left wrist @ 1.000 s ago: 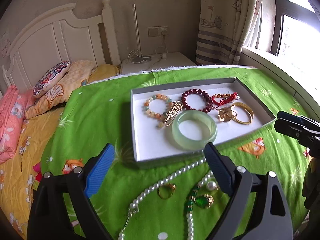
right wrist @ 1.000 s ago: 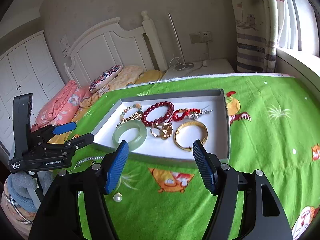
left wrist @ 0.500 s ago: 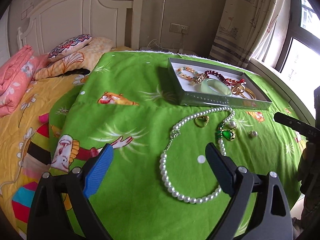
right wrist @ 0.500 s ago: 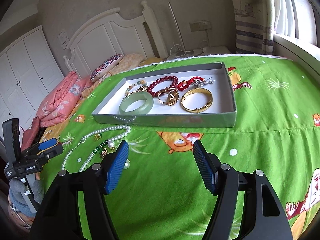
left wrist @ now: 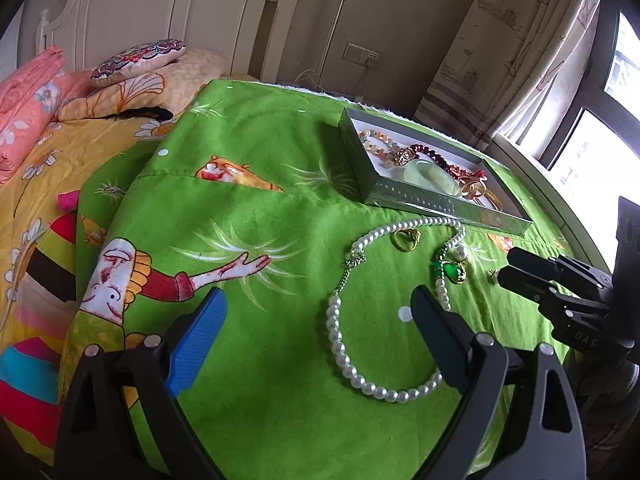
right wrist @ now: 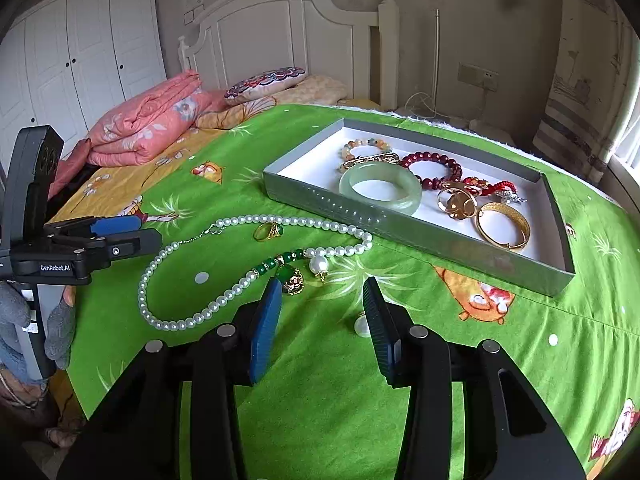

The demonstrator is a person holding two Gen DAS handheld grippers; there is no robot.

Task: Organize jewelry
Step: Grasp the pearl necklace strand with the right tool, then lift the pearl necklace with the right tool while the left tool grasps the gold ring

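A grey tray (right wrist: 416,236) (left wrist: 424,200) with a white floor lies on the green bedspread and holds a jade bangle (right wrist: 380,186), a dark red bead bracelet (right wrist: 432,168), a gold bangle (right wrist: 502,224) and other pieces. In front of it lie a pearl necklace (right wrist: 192,316) (left wrist: 340,340) with a green pendant (right wrist: 290,276) (left wrist: 450,270), a gold ring (right wrist: 268,232) (left wrist: 406,238) and a loose pearl earring (right wrist: 362,324). My left gripper (left wrist: 316,336) is open and empty over the necklace's left side. My right gripper (right wrist: 320,320) is open and empty just short of the pendant and earring.
The green bedspread (left wrist: 248,200) covers the bed. Pink folded quilt (right wrist: 148,120) and pillows (right wrist: 264,82) lie near the white headboard (right wrist: 288,32). A window and curtain (left wrist: 520,40) stand on the right. The bed edge runs close below both grippers.
Both grippers have pulled back from the tray toward the near bed edge; the necklace, ring and pendant now lie just ahead. The right gripper's jaws have narrowed somewhat.
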